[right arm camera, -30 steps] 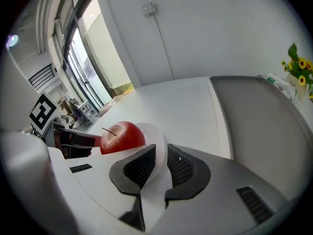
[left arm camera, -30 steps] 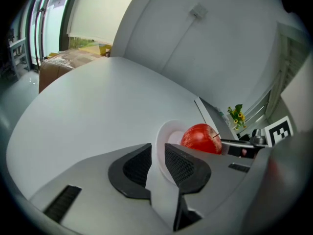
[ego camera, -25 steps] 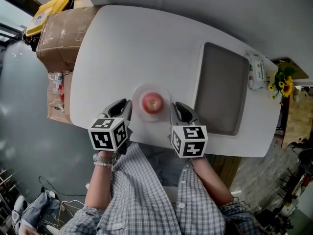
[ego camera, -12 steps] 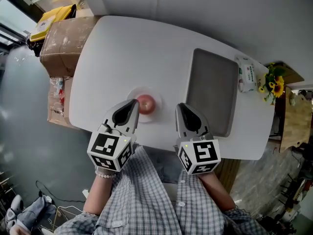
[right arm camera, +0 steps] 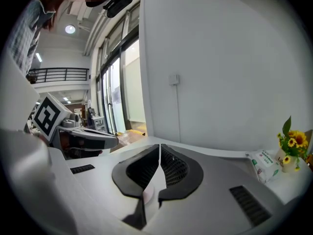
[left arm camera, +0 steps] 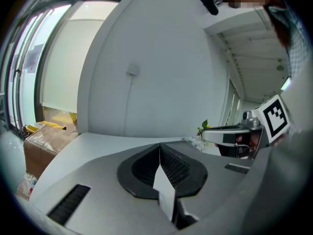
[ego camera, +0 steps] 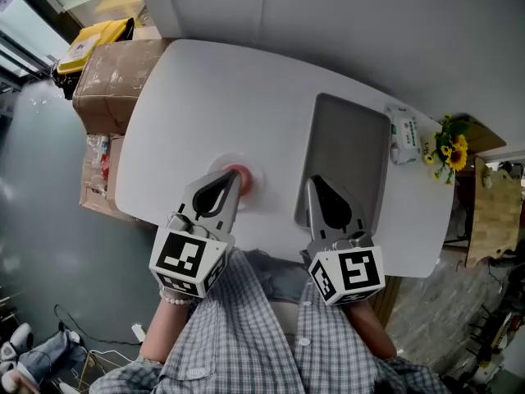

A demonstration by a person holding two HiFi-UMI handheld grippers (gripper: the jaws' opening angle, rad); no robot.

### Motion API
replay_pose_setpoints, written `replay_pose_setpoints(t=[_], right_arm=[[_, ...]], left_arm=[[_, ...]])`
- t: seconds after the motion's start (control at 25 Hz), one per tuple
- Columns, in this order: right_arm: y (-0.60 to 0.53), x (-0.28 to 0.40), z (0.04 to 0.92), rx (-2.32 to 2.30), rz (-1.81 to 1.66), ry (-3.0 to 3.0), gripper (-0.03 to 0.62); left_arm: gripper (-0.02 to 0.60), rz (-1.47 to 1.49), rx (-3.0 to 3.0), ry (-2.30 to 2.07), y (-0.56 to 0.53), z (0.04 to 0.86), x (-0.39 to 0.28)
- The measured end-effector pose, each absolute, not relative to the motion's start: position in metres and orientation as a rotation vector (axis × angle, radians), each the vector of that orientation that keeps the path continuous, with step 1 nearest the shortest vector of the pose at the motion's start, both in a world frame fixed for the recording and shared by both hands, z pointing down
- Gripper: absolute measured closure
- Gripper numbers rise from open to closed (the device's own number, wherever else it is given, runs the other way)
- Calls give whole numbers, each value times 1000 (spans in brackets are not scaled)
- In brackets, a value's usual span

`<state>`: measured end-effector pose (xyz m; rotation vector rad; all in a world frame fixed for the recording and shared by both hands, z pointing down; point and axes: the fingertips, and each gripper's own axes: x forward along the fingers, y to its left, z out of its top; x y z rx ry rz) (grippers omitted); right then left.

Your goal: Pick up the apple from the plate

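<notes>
The left gripper is hanging at the lower middle of the head view with its jaws pressed together and nothing between them. The right gripper is sitting just to the right of it, likewise closed and empty, over the near edge of a grey mat. The apple is lying on a pale plate near the front edge of the white table, a little left of the frame's centre. The left gripper's tip is covering most of it, so only a red sliver is showing. Whether the tip is touching the fruit I cannot tell. A cardboard box is standing off the table at the upper left, and a tissue pack and some yellow flowers are lying at the far right. The apple is looking firm, round and smooth-skinned, so it is probably weighing enough to slip from a shallow pinch and is likely to roll on the plate if nudged from one side. The best hold is probably across its widest part, one jaw on each flank, and for that the jaws would first need spreading. The plate is looking light and may be sliding if pushed.
</notes>
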<state>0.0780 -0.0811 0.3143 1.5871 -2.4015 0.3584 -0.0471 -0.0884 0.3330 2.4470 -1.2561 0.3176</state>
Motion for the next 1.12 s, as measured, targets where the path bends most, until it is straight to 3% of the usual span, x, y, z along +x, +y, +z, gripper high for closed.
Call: replay_pose_setpoints(t=[1.12], right_arm=[[-81,65,308,1509,324,-2428,568]], left_arm=[[571,304,2535,-1236,-87,315,-38]])
